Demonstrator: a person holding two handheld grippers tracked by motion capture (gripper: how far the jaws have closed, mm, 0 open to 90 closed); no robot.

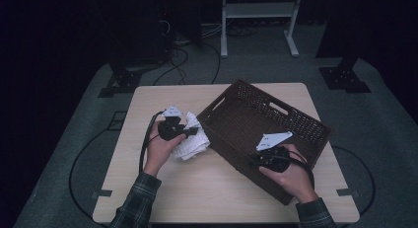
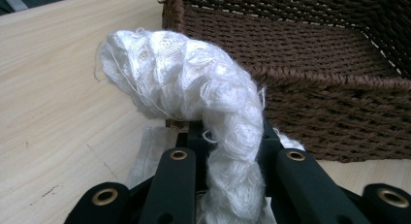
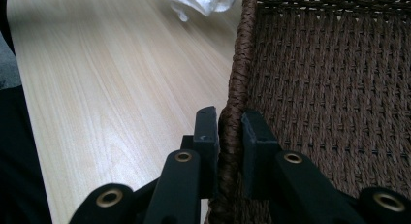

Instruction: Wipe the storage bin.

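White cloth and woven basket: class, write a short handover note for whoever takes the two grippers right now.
Left gripper: shut on the white cloth, lifted beside the basket's corner.
Right gripper: shut on the rim of the brown woven basket, steadying it on the table.
Done: cloth picked up, basket held.
Left: probably carry the cloth over the rim and release it inside.

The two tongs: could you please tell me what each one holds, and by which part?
The left tongs pinch the white cloth at a bunched fold. The right tongs clamp the brown woven basket by its near rim.
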